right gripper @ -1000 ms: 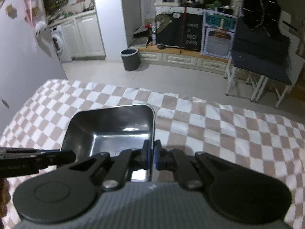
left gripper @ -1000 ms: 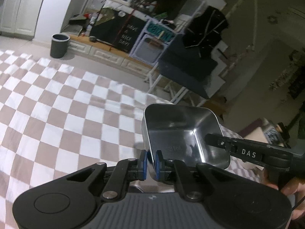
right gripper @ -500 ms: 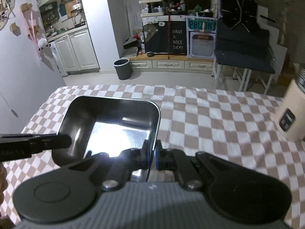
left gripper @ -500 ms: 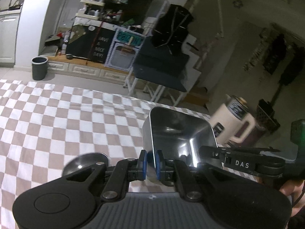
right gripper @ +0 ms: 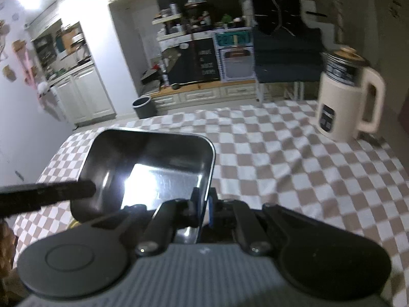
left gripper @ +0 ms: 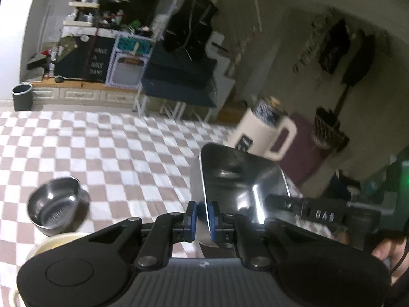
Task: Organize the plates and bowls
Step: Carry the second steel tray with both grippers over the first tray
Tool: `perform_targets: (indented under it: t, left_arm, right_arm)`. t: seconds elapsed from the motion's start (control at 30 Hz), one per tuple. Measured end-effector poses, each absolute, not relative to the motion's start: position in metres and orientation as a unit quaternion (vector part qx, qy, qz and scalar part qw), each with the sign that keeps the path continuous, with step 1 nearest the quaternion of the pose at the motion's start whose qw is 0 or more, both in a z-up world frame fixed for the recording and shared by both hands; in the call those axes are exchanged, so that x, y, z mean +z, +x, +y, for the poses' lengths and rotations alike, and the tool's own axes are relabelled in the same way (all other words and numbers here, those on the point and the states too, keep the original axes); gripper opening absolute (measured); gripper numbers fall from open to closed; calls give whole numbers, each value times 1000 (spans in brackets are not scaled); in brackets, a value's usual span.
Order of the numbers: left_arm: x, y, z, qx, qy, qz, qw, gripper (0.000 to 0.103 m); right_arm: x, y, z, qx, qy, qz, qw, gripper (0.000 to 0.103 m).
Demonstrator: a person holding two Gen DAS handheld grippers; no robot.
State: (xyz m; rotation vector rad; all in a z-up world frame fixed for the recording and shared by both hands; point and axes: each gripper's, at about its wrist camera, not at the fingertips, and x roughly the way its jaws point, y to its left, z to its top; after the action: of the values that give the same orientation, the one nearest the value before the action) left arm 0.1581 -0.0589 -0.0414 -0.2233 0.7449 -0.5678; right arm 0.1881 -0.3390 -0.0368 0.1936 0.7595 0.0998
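Observation:
A square steel dish (left gripper: pixel 237 179) hangs above the checked tablecloth, held by both grippers. My left gripper (left gripper: pixel 202 217) is shut on the dish's left wall. In the right wrist view the same dish (right gripper: pixel 153 163) shows with my right gripper (right gripper: pixel 203 204) shut on its right wall. The other gripper's finger reaches in from the left there. A small round steel bowl (left gripper: pixel 55 204) stands on the cloth at the lower left of the left wrist view. A pale rim of a plate or bowl (left gripper: pixel 48 240) peeks out beside it, mostly hidden by the gripper body.
A cream electric kettle (right gripper: pixel 345 97) stands on the checked table (right gripper: pixel 294 163) at the far right, also in the left wrist view as the kettle (left gripper: pixel 260 133). Beyond the table are a grey bin (right gripper: pixel 143 106), white cabinets and a dark folding chair (left gripper: pixel 179 87).
Both grippers have carried the steel dish to the right across the table. The kettle has come into view, and the round steel bowl now shows at the lower left. Both grips are unchanged.

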Motion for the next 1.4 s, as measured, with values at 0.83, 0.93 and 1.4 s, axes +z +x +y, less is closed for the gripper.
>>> perform_targets:
  t: [0.83,0.93,1.4]
  left_arm:
    - [-114,183,-132,-296,-22,476,828,10]
    - [-116,184,-132,-295,-20,480,826,10]
    - [-126,187,-135,-297,-9,497,816,15]
  right_arm:
    - [-88,194,-367,-12,43,474,879,7]
    - [-92,195,-362,-14,29,484,874,7]
    - [-99,199,-353,-17,-2,503,864,7]
